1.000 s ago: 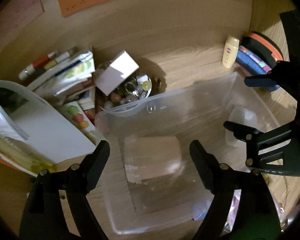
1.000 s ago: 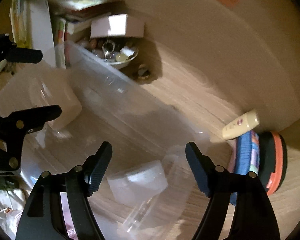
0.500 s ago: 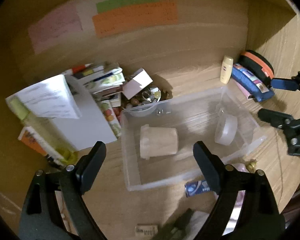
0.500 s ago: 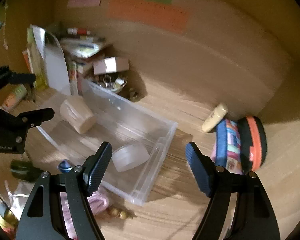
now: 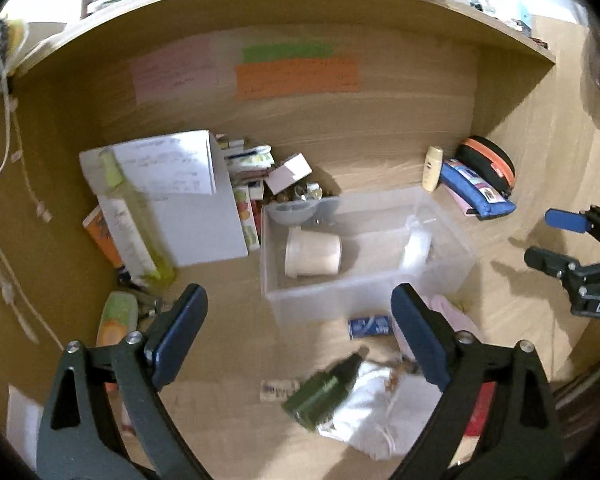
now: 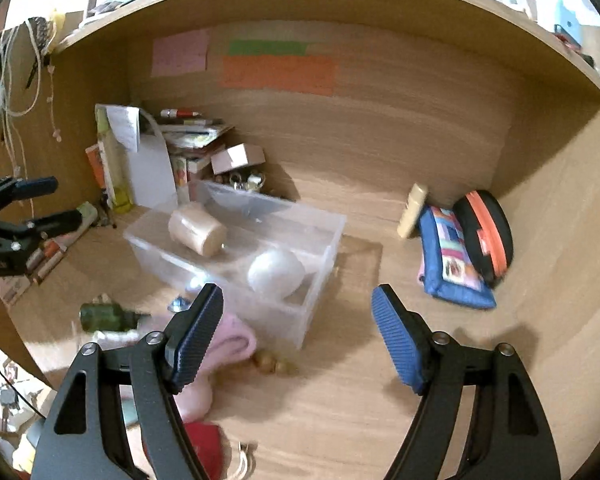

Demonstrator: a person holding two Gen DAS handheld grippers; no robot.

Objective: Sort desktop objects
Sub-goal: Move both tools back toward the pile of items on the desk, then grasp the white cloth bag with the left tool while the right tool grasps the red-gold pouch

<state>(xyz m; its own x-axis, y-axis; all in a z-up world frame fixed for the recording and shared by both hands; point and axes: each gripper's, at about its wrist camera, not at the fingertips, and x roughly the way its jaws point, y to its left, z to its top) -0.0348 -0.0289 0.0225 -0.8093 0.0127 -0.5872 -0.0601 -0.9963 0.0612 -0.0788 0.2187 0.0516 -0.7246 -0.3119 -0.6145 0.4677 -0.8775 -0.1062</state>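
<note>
A clear plastic bin (image 5: 364,296) (image 6: 308,312) stands mid-desk. A beige jar (image 5: 312,251) (image 6: 196,234) lies on its side in it, with a round white lid (image 5: 416,246) (image 6: 276,272) at the other end. My left gripper (image 5: 300,332) is open and empty, held above the desk in front of the bin. My right gripper (image 6: 296,336) is open and empty, near the bin's right front corner. Loose near the bin lie a dark green bottle (image 5: 324,392) (image 6: 108,317), a small blue tube (image 5: 369,326), a pink cloth (image 6: 228,344) and a white cloth (image 5: 384,412).
Books, papers and a white box (image 5: 172,200) pile at the back left with a bowl of trinkets (image 5: 300,196). A cream bottle (image 5: 433,168), a blue pouch (image 5: 476,192) and a black-orange case (image 5: 488,164) sit at the back right. Wooden beads (image 6: 270,363) lie before the bin.
Both grippers have pulled back and up out of the bin, from close over the jar and lid to a wide view of the whole desk. Both stay open and empty.
</note>
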